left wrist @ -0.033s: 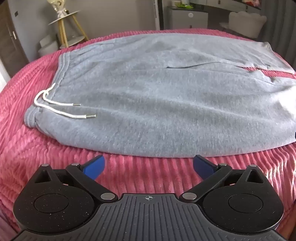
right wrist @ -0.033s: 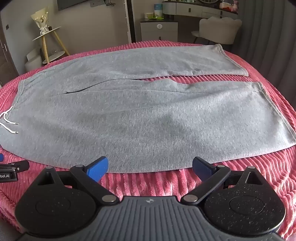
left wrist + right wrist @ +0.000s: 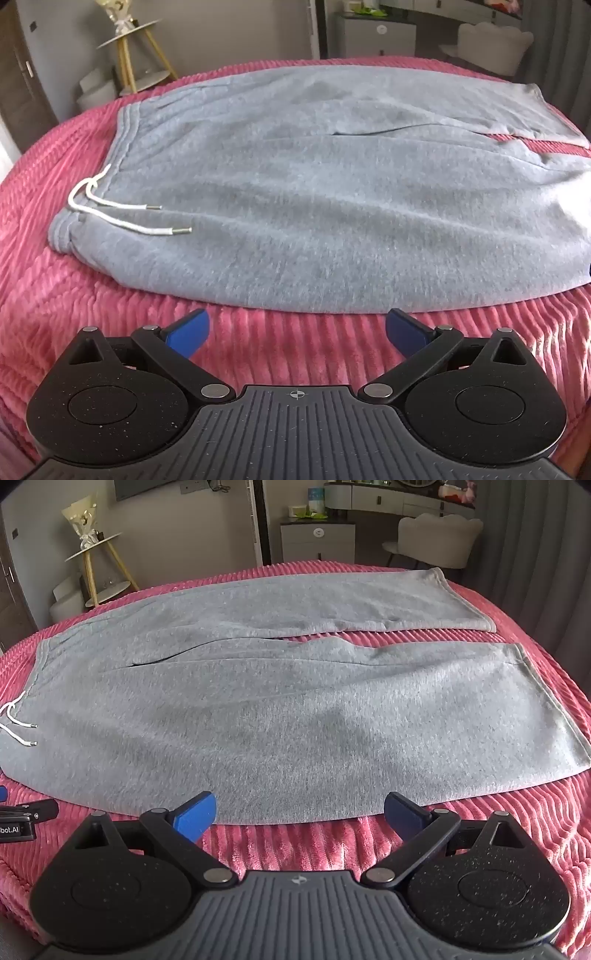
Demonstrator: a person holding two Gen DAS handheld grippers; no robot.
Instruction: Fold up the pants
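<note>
Grey sweatpants (image 3: 295,716) lie flat on a pink ribbed bedspread (image 3: 332,842), waistband to the left, both legs running right, side by side. A white drawstring (image 3: 110,214) lies at the waistband (image 3: 122,147). My left gripper (image 3: 297,332) is open and empty, just short of the pants' (image 3: 332,221) near edge by the waist end. My right gripper (image 3: 300,814) is open and empty, its blue fingertips (image 3: 195,814) at the near edge of the near leg. The left gripper's body (image 3: 22,819) shows at the left edge of the right wrist view.
A round wooden side table (image 3: 96,554) with a bouquet stands behind the bed at the left. A white cabinet (image 3: 317,542) and a pale chair (image 3: 436,539) stand behind at the right. Grey curtains (image 3: 535,554) hang at the far right.
</note>
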